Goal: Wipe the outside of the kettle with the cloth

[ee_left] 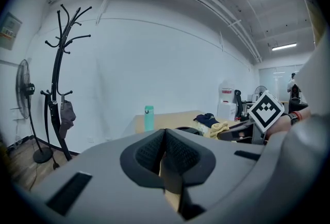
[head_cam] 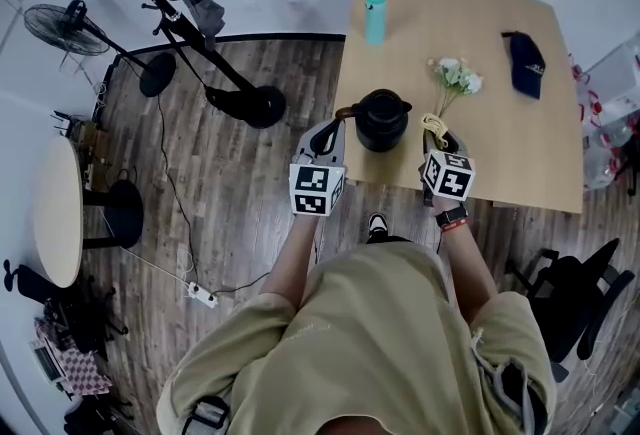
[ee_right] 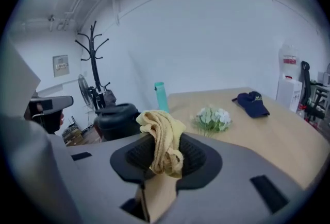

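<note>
Head view — kettle [head_cam: 383, 119] sits near the table's [head_cam: 500, 145] front edge, left gripper [head_cam: 333, 129] on one side, right gripper [head_cam: 441, 137] on the other.
Cloth [ee_right: 161, 138]?
Yellow, bunched, clamped in the right gripper's jaws, just right of the kettle.
And the left?
Jaws pressed together, nothing between them — tips close by the kettle. Flowers [head_cam: 457, 75] lie just behind the cloth.

On the table [head_cam: 500, 148], kettle [head_cam: 383, 120] stands before bottle [head_cam: 375, 15], left of flowers [head_cam: 456, 76] and cap [head_cam: 525, 64].

I see a soft, fuzzy yellow cloth [ee_right: 162, 140], a smooth, slightly shiny black kettle [head_cam: 383, 120], and a smooth wooden desk [head_cam: 500, 73].
</note>
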The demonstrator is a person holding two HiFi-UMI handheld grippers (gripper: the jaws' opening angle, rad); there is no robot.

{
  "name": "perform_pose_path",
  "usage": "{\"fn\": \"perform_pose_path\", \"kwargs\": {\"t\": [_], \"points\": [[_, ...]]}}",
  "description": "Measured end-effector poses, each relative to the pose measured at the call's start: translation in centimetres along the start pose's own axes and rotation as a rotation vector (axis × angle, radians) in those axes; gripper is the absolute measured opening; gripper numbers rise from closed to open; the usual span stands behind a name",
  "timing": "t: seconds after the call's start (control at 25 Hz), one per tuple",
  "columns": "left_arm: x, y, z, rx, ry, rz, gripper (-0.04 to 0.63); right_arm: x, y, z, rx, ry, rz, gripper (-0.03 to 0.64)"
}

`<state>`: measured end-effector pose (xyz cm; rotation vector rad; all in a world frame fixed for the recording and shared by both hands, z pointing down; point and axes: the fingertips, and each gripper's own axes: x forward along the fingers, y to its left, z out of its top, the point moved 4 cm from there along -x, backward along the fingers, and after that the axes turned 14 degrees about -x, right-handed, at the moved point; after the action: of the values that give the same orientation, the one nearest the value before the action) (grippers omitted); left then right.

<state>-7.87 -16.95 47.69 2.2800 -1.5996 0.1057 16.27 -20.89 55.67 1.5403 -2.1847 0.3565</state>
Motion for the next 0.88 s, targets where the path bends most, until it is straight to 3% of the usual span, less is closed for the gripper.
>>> {"fn": "perform_pose_path", "kwargs": {"t": [0.44,0.88], "points": [[0.0,-3.4,4.5,0.023,-0.092,-0.024,0.021,-5.9,0.4,10.5,-0.098,-0.318,-0.023,0.13],[-0.1,-5.5,6.7,0.037,-0.146,0.005,0.021,-7.7,0.0,12.6,-0.13,-0.392,-0.007,0.13]]}}
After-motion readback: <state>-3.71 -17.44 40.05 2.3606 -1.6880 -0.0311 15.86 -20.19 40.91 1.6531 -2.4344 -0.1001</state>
